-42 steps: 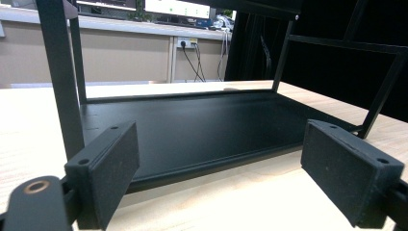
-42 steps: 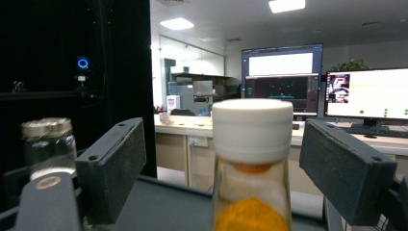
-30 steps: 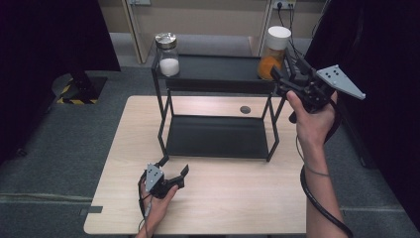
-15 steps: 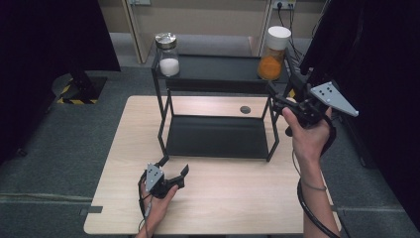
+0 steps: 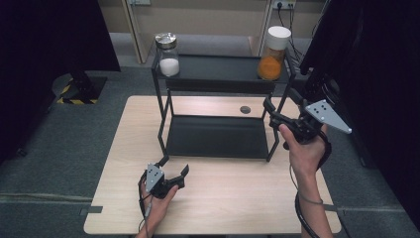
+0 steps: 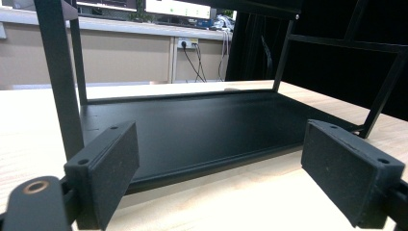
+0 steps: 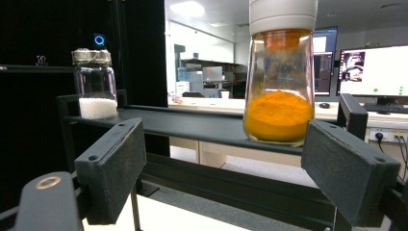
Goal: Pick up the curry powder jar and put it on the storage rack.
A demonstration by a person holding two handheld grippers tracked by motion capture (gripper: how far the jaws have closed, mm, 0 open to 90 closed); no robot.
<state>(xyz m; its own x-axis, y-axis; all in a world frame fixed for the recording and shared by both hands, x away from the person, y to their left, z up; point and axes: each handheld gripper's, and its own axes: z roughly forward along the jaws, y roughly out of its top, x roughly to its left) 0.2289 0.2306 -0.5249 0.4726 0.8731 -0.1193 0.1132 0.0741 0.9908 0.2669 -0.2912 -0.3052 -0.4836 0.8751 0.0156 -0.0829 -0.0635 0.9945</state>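
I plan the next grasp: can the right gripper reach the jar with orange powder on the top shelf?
Probably yes: the right gripper is open, facing the orange jar, with nothing between them.

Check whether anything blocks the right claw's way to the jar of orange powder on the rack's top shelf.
Nothing visible does. The right claw, jaws open and empty, faces the orange powder jar with clear space between; the white powder jar stands far along the top shelf.

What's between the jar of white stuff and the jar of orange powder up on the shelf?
Nothing. In the high view, the top shelf is bare between the white-filled jar and the orange-powder jar.
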